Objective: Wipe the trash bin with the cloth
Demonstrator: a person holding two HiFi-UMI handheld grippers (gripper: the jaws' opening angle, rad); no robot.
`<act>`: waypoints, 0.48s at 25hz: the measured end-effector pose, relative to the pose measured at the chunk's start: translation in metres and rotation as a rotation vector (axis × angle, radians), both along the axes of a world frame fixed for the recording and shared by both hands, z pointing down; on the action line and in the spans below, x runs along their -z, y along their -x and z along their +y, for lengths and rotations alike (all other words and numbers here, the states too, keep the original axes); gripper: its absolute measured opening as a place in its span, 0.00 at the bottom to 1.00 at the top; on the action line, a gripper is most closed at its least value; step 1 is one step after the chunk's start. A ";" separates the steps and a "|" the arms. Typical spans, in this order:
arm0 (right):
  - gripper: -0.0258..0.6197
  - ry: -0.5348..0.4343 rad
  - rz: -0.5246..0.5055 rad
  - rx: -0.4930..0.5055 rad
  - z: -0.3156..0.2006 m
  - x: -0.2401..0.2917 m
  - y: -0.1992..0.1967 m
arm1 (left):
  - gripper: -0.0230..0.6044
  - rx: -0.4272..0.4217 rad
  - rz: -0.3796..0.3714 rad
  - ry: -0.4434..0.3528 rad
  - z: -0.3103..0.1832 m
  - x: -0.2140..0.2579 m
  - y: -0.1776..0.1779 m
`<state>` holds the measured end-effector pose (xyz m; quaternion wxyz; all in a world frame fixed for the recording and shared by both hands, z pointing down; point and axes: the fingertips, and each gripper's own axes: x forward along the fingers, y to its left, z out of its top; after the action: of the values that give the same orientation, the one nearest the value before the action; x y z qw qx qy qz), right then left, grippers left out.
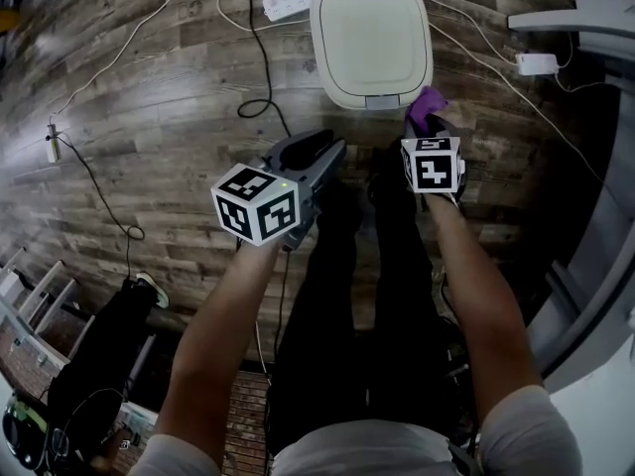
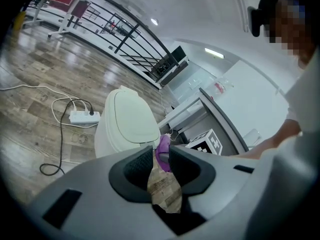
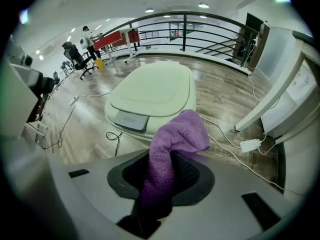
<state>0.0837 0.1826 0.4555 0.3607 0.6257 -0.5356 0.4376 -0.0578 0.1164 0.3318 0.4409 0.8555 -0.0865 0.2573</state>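
Purple terry cloth [image 3: 170, 144] is hanging clenched in our right claw [image 3: 165, 166], its loose end folding over the jaws and drooping toward the cream plastic trash bin with the flat lid [image 3: 150, 91]. The trash bin is standing lid-down on the brown wood-plank floor [image 1: 169, 137] just ahead of us. The cloth is hovering near its front corner and, as far as we are judging, not yet touching it. Our left claw [image 2: 161, 156] is pointing at the bin from the other side, jaws slightly apart, with nothing between them but floor showing through the gap.

We are reading the step in hand as bringing the cloth down onto the lid to begin wiping. To do it well, we are aiming to land the bunched, overhanging part of the cloth on the lid, not the hard claw tips, and pressing lightly so the fabric spreads. Overlapping strokes from the far side toward us, then down the front and sides, should be covering it evenly. The bin looks light and may be sliding under pressure, so the free left claw could be steadying its rim. We are also minding the white power strip [image 1: 286, 3] and black cable [image 1: 260, 67] lying beside the bin.
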 end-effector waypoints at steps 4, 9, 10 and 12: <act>0.21 0.011 -0.026 0.074 -0.004 0.000 0.033 | 0.20 0.021 0.005 0.007 0.000 0.000 0.009; 0.21 0.021 -0.048 0.104 -0.015 -0.005 0.063 | 0.20 0.050 0.008 0.014 -0.006 -0.002 0.025; 0.21 0.027 -0.053 0.101 -0.016 -0.007 0.067 | 0.20 0.058 0.009 0.015 -0.008 -0.003 0.029; 0.21 0.033 -0.066 0.112 -0.019 -0.007 0.077 | 0.20 0.073 0.009 0.017 -0.010 -0.005 0.036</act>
<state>0.0063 0.1637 0.4628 0.3772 0.5740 -0.5740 0.4458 -0.0941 0.1066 0.3364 0.4578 0.8490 -0.1136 0.2380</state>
